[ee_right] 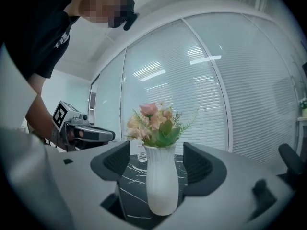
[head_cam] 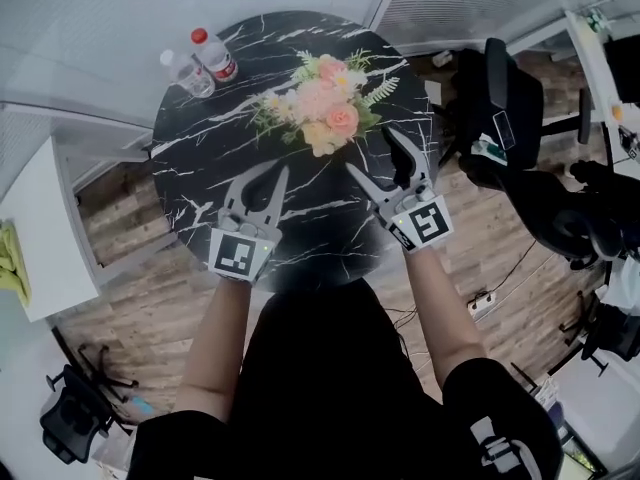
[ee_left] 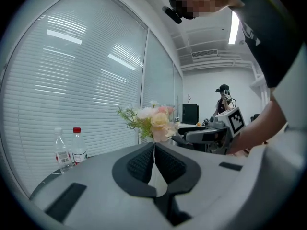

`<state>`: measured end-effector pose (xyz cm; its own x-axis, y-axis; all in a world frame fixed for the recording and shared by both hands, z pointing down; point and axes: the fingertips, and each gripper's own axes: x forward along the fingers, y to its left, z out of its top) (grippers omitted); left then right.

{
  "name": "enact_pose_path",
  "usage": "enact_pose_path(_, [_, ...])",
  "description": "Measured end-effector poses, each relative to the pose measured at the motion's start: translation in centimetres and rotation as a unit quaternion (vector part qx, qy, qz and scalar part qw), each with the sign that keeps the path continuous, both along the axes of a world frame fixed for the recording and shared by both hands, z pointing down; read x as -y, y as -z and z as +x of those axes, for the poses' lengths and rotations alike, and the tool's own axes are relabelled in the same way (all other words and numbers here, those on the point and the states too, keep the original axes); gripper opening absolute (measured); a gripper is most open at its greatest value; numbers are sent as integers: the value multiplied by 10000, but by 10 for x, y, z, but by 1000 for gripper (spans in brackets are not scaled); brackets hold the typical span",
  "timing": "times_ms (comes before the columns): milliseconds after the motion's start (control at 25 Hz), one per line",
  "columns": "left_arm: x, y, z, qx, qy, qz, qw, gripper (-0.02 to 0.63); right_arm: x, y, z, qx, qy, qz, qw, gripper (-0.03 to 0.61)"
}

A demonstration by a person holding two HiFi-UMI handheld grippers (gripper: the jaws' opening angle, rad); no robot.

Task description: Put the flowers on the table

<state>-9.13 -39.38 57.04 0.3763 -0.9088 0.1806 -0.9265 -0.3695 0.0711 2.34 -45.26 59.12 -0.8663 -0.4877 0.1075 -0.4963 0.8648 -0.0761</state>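
Flowers [head_cam: 325,103] on tabletop [head_cam: 200,178], step prob. done. Right hand-held gripper [head_cam: 370,150] open around vase [ee_right: 160,186], seemingly w/o contact. Left hand-held gripper [head_cam: 277,170] closed, empty. Next: withdraw w/o tipping vase.

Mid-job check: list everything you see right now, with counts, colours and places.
table: one, round, black with white veining, centre
vase: one, white, upright on the table
flowers: one bunch, pink, peach and green, in the vase
bottles: two, clear, one red-capped, table's far left edge
office chair: one, black, right of the table
cloth: one, yellow-green, on the white desk at left
left tool: grey, jaws together, empty
right tool: grey, jaws apart either side of the vase, not touching it
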Motion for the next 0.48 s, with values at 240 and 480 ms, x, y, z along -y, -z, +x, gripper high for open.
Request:
enact_pose_path(240, [-32, 33, 8, -45, -291, 5, 9996, 14, -48, 33, 3, -77, 131, -188, 9997, 330])
enact_pose_path(480, [-68, 73, 21, -62, -667, -50, 9977, 14, -96, 82, 5, 150, 146, -281, 9994, 297])
